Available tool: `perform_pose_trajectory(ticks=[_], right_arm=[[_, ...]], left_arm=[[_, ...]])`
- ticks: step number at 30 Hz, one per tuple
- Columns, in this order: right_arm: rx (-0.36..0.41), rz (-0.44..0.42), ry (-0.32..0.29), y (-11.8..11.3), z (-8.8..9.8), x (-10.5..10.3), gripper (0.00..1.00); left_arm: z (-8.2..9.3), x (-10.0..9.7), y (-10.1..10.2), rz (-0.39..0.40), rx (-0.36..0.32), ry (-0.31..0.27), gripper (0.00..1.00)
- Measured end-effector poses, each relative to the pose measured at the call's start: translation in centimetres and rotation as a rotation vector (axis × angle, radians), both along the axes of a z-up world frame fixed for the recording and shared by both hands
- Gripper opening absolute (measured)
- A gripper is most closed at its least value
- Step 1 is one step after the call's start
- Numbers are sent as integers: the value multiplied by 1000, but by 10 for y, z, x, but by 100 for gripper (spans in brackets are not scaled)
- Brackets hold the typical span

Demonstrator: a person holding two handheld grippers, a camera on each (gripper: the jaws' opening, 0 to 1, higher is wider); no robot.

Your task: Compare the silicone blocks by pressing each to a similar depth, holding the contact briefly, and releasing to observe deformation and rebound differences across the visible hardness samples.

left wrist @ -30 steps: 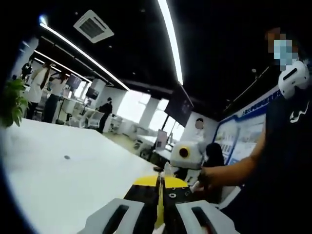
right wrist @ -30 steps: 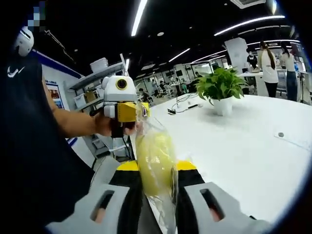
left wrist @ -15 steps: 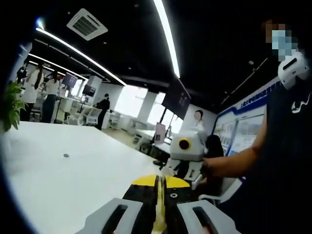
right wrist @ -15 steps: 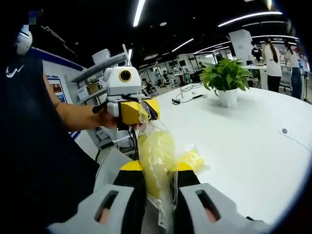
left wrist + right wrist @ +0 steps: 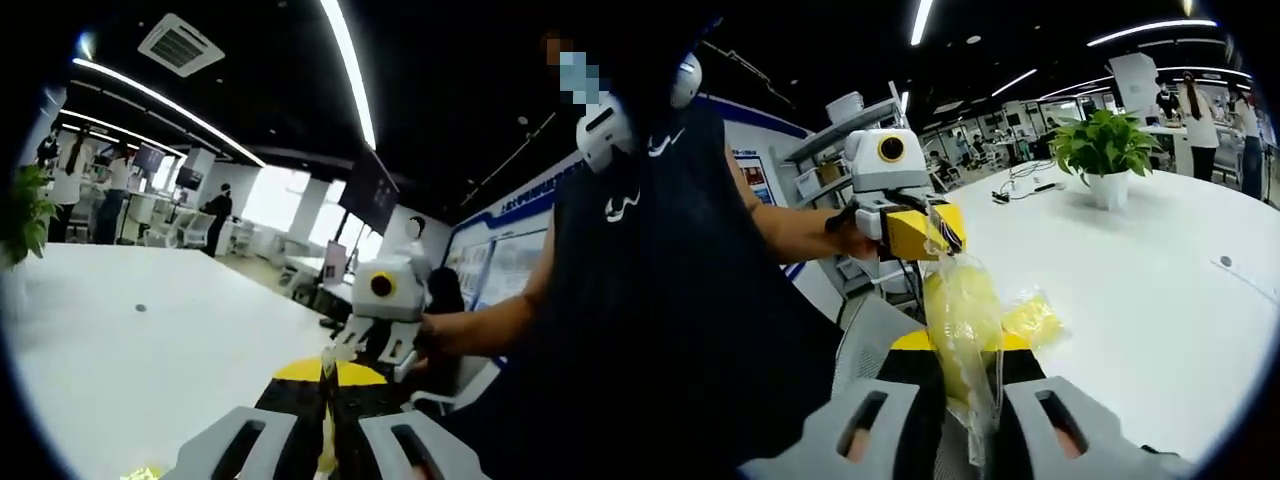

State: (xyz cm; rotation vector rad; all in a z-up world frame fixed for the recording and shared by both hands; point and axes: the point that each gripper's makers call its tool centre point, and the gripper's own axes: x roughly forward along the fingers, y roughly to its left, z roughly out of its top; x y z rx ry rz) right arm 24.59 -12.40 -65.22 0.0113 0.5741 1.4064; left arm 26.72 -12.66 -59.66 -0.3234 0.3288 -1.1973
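A: What step is this?

B: Unpacking, by the look of it, not yet pressing. Both grippers hold one clear bag [image 5: 962,330] above the white desk [image 5: 1160,290]: the right gripper [image 5: 965,395] has its jaws closed on the lower end, the left gripper [image 5: 925,230] pinches the top.

A: And next?

B: Probably getting the pale yellow silicone block [image 5: 958,310] out. A second yellow block [image 5: 1032,320] lies on the desk, just beside.

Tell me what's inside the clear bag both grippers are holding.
A yellow block fills the clear bag, clamped between the right gripper and the left gripper. Its lower end is hidden between the right gripper's jaws.
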Motion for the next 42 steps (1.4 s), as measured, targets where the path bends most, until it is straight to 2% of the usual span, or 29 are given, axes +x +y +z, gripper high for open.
perform_pose_trajectory(ticks=[3,5,12,13,16,21,23,28,31,34,39,42], right_arm=[[-17,-9,7,1,-4,1,7],[-23,-15,8,0,-7,3,7],[-32,-12,18,-4,-10,0,7],[-32,-12,19,-4,-10,0,7],[-31,-17,26,-6,-11,1,7],[-4,-30,28,-8,-10,1,9],[16,-32,25,-9,-9,1,11],[44,-45,43,-12,-7,0,13],[52,-49,51,-13,-8,0,13],[64,-59,34,-13,-5,2,14],[53,-60,21,-12,-5,6,13],[53,-55,37,-11,-4,6,14]], left_arm=[[-4,4,0,9,38,-72,1],[-8,5,-1,21,45,-46,1],[-11,2,-4,17,59,-60,1],[-11,2,-4,32,50,-41,1],[-11,1,-5,41,55,-50,1],[-9,1,-7,50,43,-9,0],[-7,0,-7,47,24,34,0],[-5,-3,-13,46,48,15,0],[-6,-3,-13,55,41,39,0],[-3,-2,-14,65,18,56,0],[-3,0,-14,58,17,51,0],[-2,1,-12,67,10,60,0]])
